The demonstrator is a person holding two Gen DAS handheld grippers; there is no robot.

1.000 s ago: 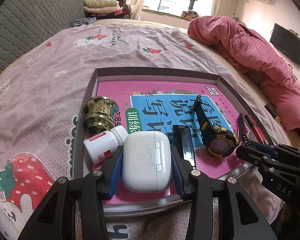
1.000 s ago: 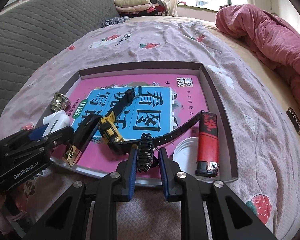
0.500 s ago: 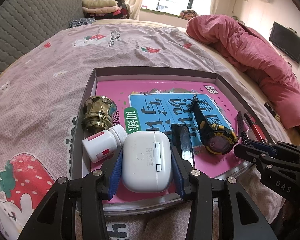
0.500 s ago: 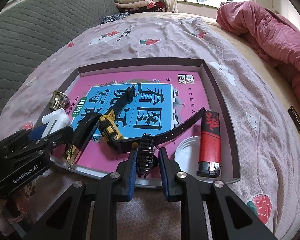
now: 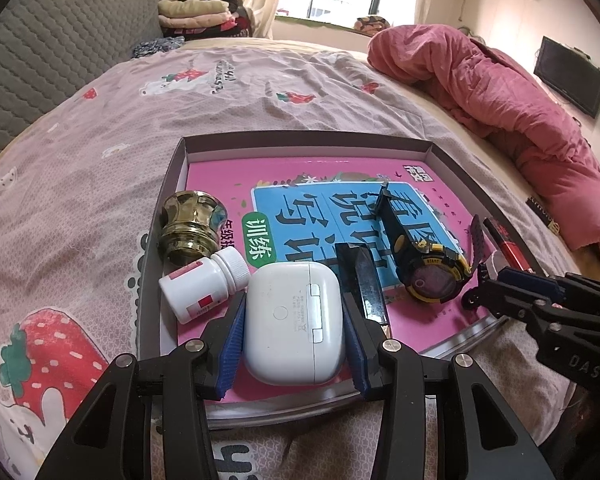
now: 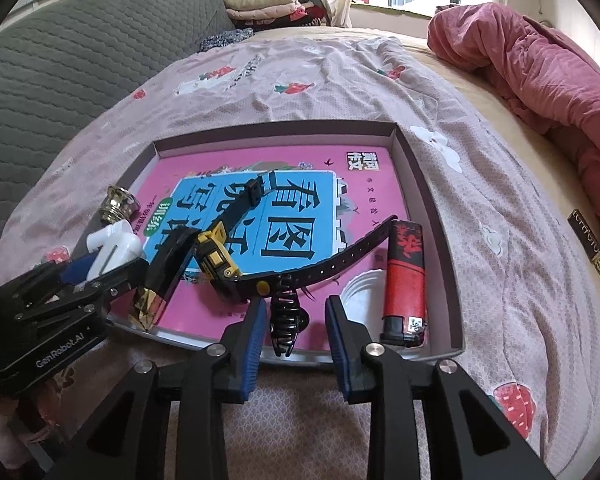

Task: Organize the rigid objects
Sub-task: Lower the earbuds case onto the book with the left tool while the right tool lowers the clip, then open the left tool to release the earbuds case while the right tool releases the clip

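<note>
Where it lies freed, black toothed hair clip (image 6: pixel 285 320), ribbed, glossy

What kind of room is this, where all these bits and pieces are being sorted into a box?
Most likely a bedroom: the shallow box sits on a bed with a strawberry-print sheet, beside a rumpled pink quilt, with a wall television nearby.

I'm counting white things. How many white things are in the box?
3. An earbud case sits between the left gripper's pads, a pill bottle lies beside it, and a small white lid lies next to the lighter. More may be hidden.
</note>
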